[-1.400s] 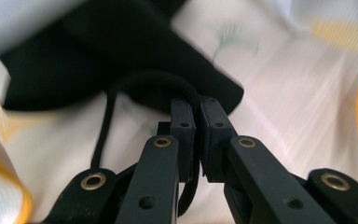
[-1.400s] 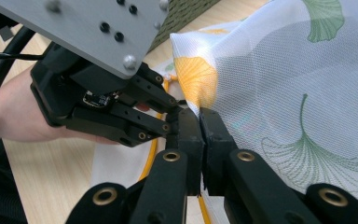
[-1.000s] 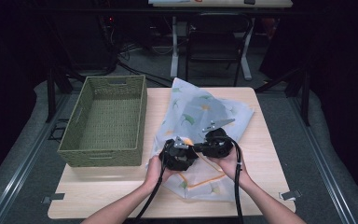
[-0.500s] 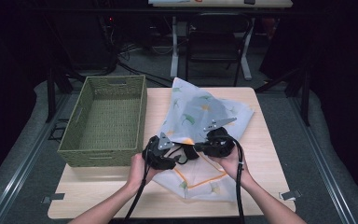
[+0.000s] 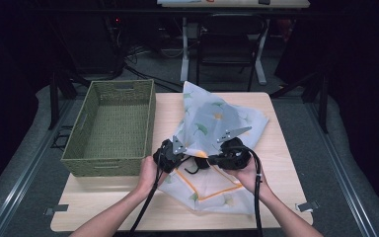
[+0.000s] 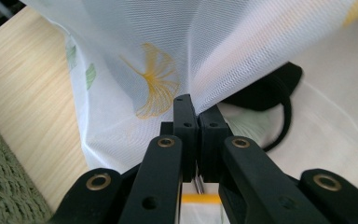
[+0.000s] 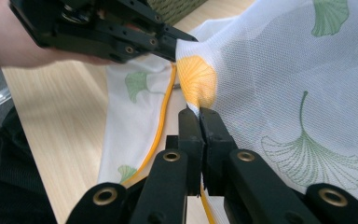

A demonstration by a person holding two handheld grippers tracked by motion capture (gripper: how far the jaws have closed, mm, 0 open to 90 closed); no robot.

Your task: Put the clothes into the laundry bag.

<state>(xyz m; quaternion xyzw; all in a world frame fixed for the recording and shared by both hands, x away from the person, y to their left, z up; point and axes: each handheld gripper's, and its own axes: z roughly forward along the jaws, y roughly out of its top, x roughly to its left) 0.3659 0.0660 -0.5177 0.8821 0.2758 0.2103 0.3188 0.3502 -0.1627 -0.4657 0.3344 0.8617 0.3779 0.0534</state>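
The wooden table [image 5: 281,148] fills mid-frame; the green woven basket [image 5: 111,128] sits left of centre. The white leaf-print mesh bag [image 5: 217,118] lies at centre, pinched by the just-closed left gripper [image 6: 196,105] and the right gripper [image 7: 198,114].

White mesh bag with leaf pictures

The mesh bag [image 5: 212,148] is thin and white, with green and yellow leaves and an orange stripe. It lies crumpled on the table's middle, its near part lifted up.
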